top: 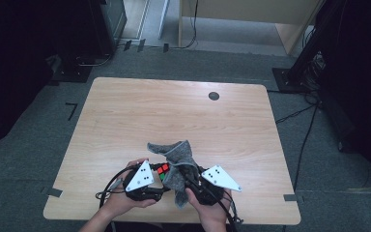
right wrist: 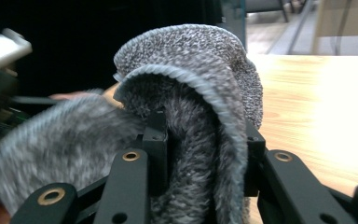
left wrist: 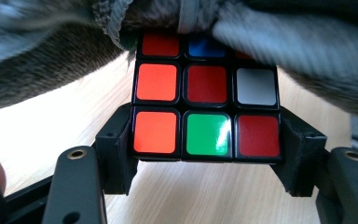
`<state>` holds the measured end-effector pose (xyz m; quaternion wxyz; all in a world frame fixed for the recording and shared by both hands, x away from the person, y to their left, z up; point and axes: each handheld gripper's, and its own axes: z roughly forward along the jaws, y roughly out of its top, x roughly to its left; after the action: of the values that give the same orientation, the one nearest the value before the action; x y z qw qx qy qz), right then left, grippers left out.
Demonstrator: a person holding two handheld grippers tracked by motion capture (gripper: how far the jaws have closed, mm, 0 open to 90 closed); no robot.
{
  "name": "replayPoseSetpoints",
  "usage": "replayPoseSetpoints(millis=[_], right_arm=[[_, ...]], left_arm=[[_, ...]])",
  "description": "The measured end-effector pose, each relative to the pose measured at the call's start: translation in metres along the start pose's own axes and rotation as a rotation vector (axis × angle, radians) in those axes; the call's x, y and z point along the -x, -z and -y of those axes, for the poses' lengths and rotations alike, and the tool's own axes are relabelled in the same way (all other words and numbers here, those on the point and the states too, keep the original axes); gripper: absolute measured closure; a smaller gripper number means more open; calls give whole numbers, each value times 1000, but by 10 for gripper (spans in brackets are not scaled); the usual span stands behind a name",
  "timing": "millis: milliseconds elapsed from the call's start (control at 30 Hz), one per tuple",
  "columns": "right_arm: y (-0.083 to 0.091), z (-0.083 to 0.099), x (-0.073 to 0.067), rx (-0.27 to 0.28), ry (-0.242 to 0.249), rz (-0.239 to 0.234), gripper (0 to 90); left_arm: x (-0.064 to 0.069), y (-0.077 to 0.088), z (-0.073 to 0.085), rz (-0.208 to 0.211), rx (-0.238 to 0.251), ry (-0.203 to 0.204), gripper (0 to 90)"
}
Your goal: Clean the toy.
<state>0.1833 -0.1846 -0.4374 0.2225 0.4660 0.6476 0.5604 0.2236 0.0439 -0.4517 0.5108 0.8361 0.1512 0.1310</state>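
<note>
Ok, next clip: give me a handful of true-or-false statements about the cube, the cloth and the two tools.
1. The left tool is shut on the puzzle cube. True.
2. The right tool grips a grey fleecy cloth. True.
3. The cube lies alone at the table's far edge. False: it is held near the front edge of the table, against the cloth.
4. The cloth is spread flat on the table. False: it is bunched and lifted.
5. The cube's bottom middle sticker is green. True.
</note>
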Motion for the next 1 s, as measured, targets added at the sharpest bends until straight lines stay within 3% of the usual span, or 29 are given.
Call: replayPoseSetpoints(millis=[233, 300, 433, 567, 667, 833, 900, 1000], right_arm=[[-7, 7, 21, -64, -40, 61, 658], [-4, 4, 24, -49, -65, 61, 658], [8, -10, 14, 16, -62, 14, 658], [11, -15, -4, 45, -12, -35, 657], [6, -8, -5, 38, -5, -24, 659], [-2, 0, 10, -32, -21, 30, 658], [-2, 0, 15, -34, -39, 36, 658], [4, -7, 9, 4, -25, 29, 657]], left_arm=[[-6, 12, -3, -4, 66, 13, 343], [-9, 13, -2, -7, 60, 19, 343], [-8, 9, 0, -11, 36, 10, 343], [1, 5, -2, 2, 35, -23, 343], [2, 6, -4, -3, 32, -25, 343], [-3, 10, -3, 1, 52, 0, 343], [-4, 9, -2, -12, 40, -1, 343], [-3, 1, 1, -97, -56, -39, 342]])
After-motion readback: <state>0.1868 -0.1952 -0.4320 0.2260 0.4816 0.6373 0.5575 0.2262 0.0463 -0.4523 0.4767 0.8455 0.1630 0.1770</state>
